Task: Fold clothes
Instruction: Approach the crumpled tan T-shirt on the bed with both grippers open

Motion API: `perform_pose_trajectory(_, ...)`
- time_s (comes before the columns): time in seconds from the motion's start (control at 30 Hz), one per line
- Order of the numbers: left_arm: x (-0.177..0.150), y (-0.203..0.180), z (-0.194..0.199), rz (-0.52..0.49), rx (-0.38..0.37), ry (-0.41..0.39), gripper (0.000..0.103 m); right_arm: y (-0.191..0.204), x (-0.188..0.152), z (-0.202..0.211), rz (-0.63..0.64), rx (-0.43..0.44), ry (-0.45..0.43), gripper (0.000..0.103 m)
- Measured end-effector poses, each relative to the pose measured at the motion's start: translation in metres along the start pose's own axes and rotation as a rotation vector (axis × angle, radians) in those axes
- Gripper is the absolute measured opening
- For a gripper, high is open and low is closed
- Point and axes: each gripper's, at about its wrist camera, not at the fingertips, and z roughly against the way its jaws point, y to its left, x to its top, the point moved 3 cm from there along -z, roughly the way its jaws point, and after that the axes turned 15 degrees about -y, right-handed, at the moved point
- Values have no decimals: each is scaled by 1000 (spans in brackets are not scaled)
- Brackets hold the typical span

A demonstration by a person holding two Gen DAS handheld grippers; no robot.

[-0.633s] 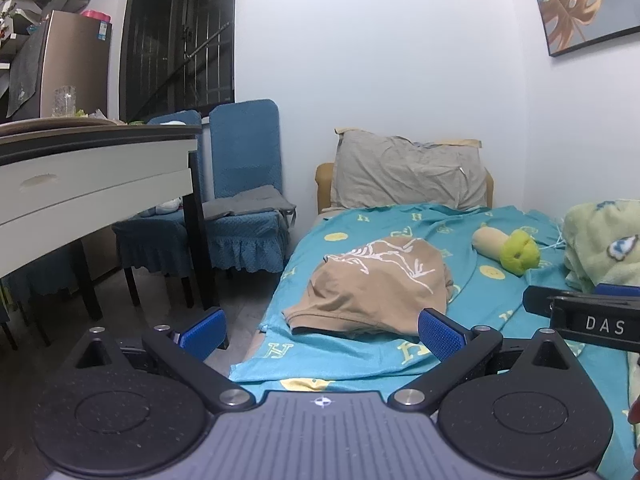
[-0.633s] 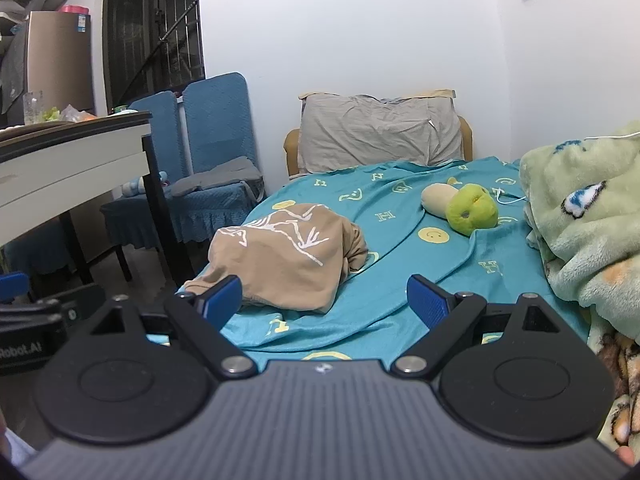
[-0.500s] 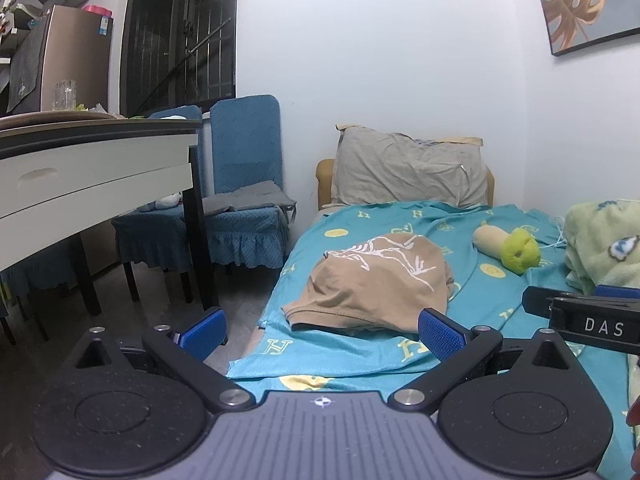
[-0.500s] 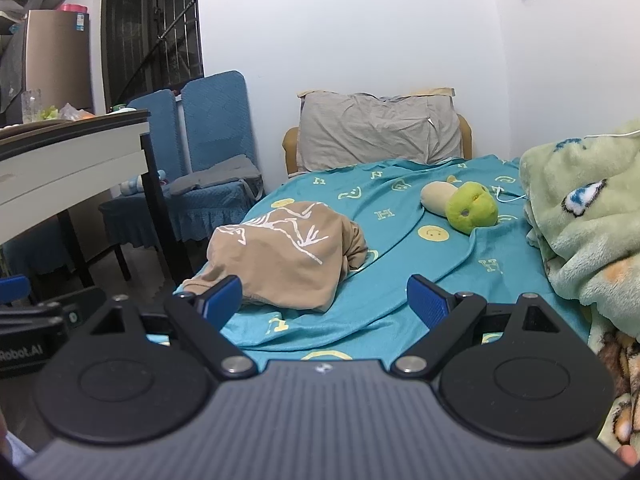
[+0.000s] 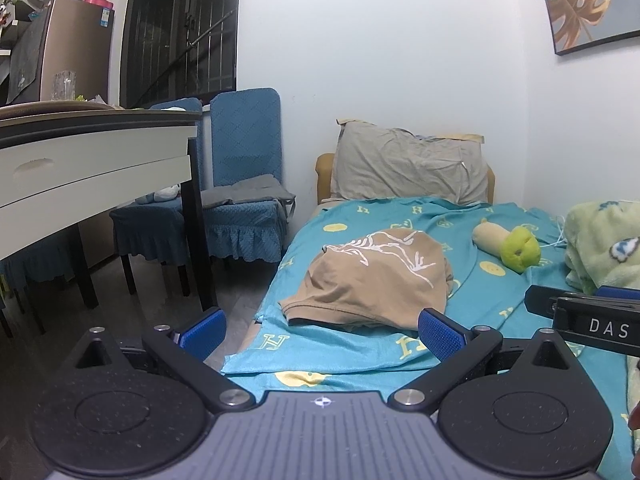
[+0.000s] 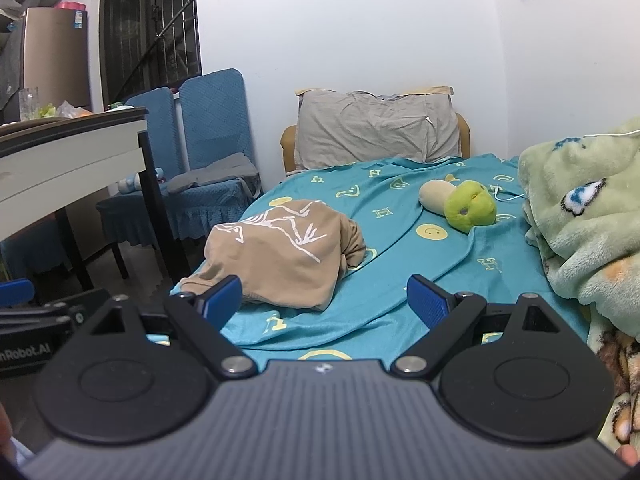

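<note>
Approach is the step I judge to be in hand: nothing is gripped and no fold looks started. I hold the left gripper [image 5: 320,330] and the right gripper [image 6: 325,296] side by side near the foot of the bed [image 5: 348,350], both aimed up its length. On each, the blue pads stand wide apart with only air between them.

The tan shirt [image 5: 372,276] lies in a rumpled mound on the teal sheet, toward the bed's left edge, white print facing up and a hem or collar edge turned toward me. It sits well short of the grey pillow [image 5: 408,168], and apart from the green plush toy [image 6: 468,202] and the fleece blanket [image 6: 580,216] on the right.

Next, I reckon, both claws need to move forward and down to the near edge of the shirt, pinch it at two spread points, and pull the cloth flat before any fold. The left claw has the edge straight ahead; the right must swing leftward.
</note>
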Motion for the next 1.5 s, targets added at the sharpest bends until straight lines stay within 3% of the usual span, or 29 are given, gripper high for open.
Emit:
perform_pose_trajectory(0.73, 0, 1, 1, 16, -9, -8, 103, -3, 4, 0, -6, -36, 5, 91)
perform_pose_trajectory(1.43, 7, -1, 3, 14, 5, -26, 103, -14, 21, 5, -46, -74, -44, 90)
perform_pose_trajectory(1.47, 9, -2, 3, 9, 6, -29, 103, -15, 22, 5, -47, -69, -47, 84)
perform_pose_trajectory(1.5, 12, -3, 3, 6, 8, -31, 103, -15, 22, 4, -46, -67, -47, 69)
